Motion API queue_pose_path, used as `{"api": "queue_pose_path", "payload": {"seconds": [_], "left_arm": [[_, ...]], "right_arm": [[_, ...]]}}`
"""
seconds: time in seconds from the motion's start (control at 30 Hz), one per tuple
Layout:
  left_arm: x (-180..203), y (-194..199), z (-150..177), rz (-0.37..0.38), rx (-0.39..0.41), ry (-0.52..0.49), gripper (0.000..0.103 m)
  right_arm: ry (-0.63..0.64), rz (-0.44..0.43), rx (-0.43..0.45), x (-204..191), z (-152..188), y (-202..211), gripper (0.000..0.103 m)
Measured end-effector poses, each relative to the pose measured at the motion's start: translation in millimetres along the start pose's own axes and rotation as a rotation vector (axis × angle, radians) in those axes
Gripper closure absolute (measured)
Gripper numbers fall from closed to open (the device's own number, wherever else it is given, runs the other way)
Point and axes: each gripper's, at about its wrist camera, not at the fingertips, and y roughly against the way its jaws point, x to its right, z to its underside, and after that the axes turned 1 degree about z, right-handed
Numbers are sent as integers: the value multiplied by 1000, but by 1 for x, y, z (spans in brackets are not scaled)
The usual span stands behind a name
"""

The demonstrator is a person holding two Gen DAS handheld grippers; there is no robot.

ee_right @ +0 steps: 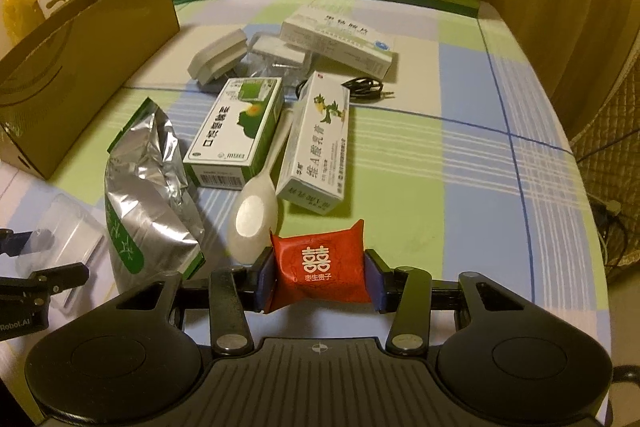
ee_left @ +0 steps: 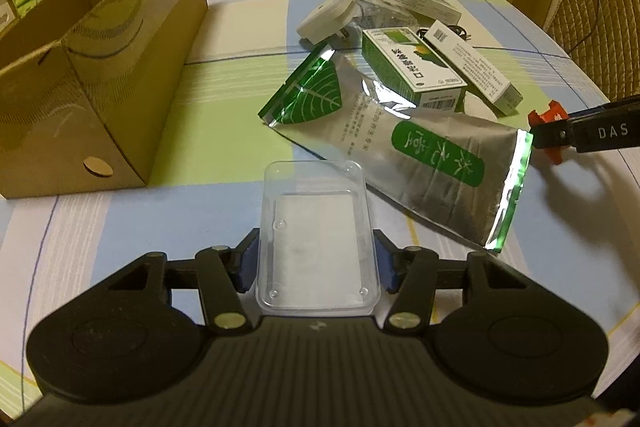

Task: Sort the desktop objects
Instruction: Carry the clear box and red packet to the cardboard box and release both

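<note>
Here the desk (ee_right: 460, 155) stretches ahead, with the open cardboard box (ee_left: 100, 75) at far left and the silver foil pouch (ee_left: 432, 163) lying near the middle. My left claw (ee_left: 316, 259) pinches a clear plastic case (ee_left: 316, 239) by its sides, lifted just above the cloth. My right claw (ee_right: 318, 277) squeezes a small red candy packet (ee_right: 320, 267). I judge the slick case could slip or crack if I press unevenly, and the soft packet could squirm loose while I carry it.
</note>
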Motion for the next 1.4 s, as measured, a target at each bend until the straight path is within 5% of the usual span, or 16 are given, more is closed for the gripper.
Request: {"api": "queue_pose_path", "payload": {"seconds": [0.43,0.73,1.17,1.4], "left_arm": [[-4,29,-19,36,40,13,51],[-32,69,-41,17,111,28,51],[-177,108,-95,-167,212,99,51],[-235,92,-108,-164,218,110,51]], "right_arm": [[-54,10,69,-6,5,35,60],[1,-37,157,-48,-22,77,60],[145,-271,240,-191,-122,69,60],[173,-323,216,-247,-161,32,60]]}}
